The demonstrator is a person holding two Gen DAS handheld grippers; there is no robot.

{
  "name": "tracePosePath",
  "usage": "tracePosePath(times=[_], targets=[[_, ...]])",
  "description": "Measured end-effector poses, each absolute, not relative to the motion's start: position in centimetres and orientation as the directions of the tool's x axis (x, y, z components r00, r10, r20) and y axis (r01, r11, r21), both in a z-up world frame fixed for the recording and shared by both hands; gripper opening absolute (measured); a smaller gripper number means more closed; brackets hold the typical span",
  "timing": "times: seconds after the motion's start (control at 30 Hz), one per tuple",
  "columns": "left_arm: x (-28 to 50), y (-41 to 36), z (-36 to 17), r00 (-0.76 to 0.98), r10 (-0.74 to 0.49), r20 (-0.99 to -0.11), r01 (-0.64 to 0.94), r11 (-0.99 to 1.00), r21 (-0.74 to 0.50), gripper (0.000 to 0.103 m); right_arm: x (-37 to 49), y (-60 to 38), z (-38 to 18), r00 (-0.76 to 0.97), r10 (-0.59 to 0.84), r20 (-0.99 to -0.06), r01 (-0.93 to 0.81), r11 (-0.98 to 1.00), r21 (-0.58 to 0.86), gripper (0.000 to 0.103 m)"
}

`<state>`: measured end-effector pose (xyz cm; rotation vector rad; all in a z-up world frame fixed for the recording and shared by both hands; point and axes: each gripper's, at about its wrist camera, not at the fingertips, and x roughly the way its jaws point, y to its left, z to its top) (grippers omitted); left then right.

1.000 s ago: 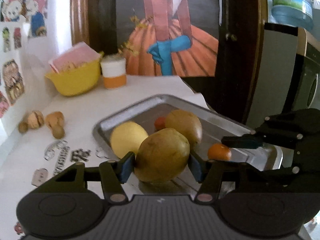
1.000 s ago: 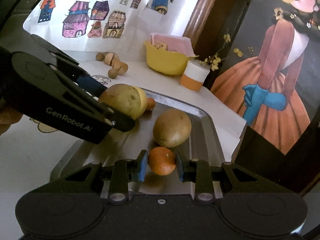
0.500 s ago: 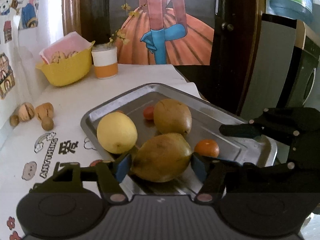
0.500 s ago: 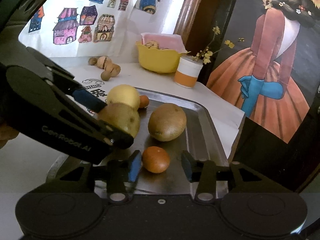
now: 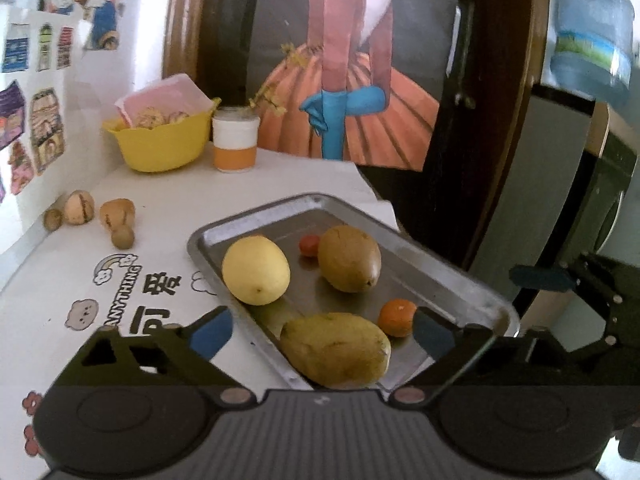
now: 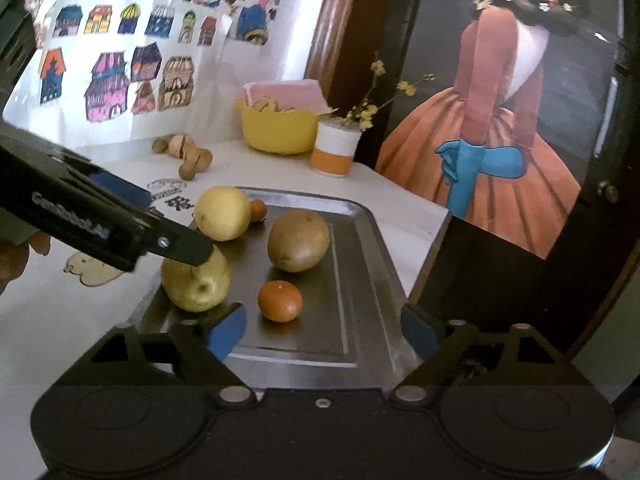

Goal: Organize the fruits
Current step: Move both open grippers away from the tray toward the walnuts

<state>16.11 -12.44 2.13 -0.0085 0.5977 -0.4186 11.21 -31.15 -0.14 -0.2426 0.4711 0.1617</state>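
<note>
Both jaws had opened within the last second. The left hand-held gripper [image 5: 320, 336] stood released, its blue pads spread wide to either side of the brownish-green oblong fruit [image 5: 335, 349], which it had clamped a moment earlier; the fruit now lay free on the rectangular metal tray [image 5: 448, 280], directly ahead of the gripper and touching neither pad. The right hand-held gripper [image 6: 322, 330] was likewise released. The small orange mandarin [image 6: 279, 295], previously pinched between its pads, rested on the tray floor just ahead of its left finger [image 6: 226, 330].

Beyond the left gripper lay a pale yellow round fruit [image 5: 256, 270], a second brown oval fruit [image 5: 349, 258] and a small red-orange fruit [image 5: 309, 245], all inside the tray (none overhung the rim).

Judgement: both placements appeared complete. Five fruits sat collected in the tray, so the task was probably near its end, with withdrawal of both grippers the likely remaining step.
</note>
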Motion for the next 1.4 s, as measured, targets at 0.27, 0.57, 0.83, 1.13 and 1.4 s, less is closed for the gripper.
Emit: tracePosePath(times=[0.27, 0.57, 0.83, 1.13, 1.4], targets=[[12.6, -9.6, 3.1, 0.753, -0.402, -0.521, 0.363, 0.914, -0.181, 0.102, 7.3, -30.7, 1.8, 0.889, 0.087, -0.449, -0.161, 0.978, -0.129, 0.102], [9.2, -5.0, 2.9, 0.685, -0.362, -0.632, 0.327, 0.928, -0.178, 0.102, 4.0, -27.4, 2.9, 0.796, 0.186, -0.576, -0.254, 0.966, -0.039, 0.102], [7.7, 0.9, 3.5, 0.660, -0.281, -0.696, 0.221, 0.959, -0.178, 0.102, 3.0, -22.6, 4.4, 0.755, 0.259, -0.602, -0.380, 0.922, -0.080, 0.102], [8.2, 5.0, 6.3, 0.711, -0.180, -0.680, 0.114, 0.983, -0.141, 0.102, 6.0, -17.5, 9.5, 0.677, 0.427, -0.600, -0.579, 0.812, -0.077, 0.102], [12.0, 4.8, 9.2, 0.803, -0.115, -0.585, 0.050, 0.991, -0.126, 0.102, 16.8, -16.1, 20.0, 0.684, 0.436, -0.585, -0.569, 0.821, -0.052, 0.102]])
